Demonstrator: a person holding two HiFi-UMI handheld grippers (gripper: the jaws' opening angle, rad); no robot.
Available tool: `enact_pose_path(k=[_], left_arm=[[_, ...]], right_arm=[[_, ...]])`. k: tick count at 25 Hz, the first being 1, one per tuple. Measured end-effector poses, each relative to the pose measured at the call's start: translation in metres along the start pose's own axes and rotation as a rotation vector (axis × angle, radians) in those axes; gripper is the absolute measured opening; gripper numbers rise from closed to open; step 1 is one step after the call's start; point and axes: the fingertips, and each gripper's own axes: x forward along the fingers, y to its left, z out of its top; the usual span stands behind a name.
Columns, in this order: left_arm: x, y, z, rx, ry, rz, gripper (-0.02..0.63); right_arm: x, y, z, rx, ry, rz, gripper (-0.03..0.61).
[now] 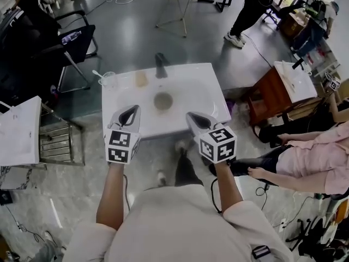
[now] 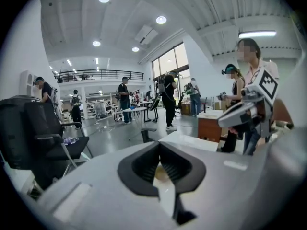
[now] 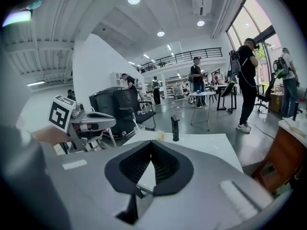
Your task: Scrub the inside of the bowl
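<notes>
Bowl [image 1: 163,100] sits in sink [image 1: 202,86] basin, just ahead of both grippers. Left gripper [image 1: 131,111] and right gripper [image 1: 193,117] are pressed together, empty. Risk: sponge [image 1: 141,79] by faucet [image 1: 161,65] not picked up; bare closed jaws would only shove the bowl.

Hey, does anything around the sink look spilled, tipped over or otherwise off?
Nothing stands out. The bowl sits upright in the white sink, the sponge lies flat beside the faucet, and the clear cup stands upright. No spill shows. The left claw and right claw are shut and empty.
</notes>
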Motion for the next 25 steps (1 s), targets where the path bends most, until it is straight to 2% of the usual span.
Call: enact_pose_path(k=[15, 20, 25], left_arm=[[0.102, 0.052, -0.038, -0.119, 0.123, 0.071, 0.003], [0.143, 0.082, -0.051, -0.108, 0.184, 0.118, 0.003], [0.188, 0.111, -0.062, -0.160, 0.235, 0.131, 0.060]], right_arm=[[0.102, -0.080, -0.033, 0.018, 0.189, 0.073, 0.034], [0.150, -0.102, -0.048, 0.029, 0.268, 0.125, 0.054], [0.195, -0.118, -0.062, 0.018, 0.333, 0.179, 0.068]])
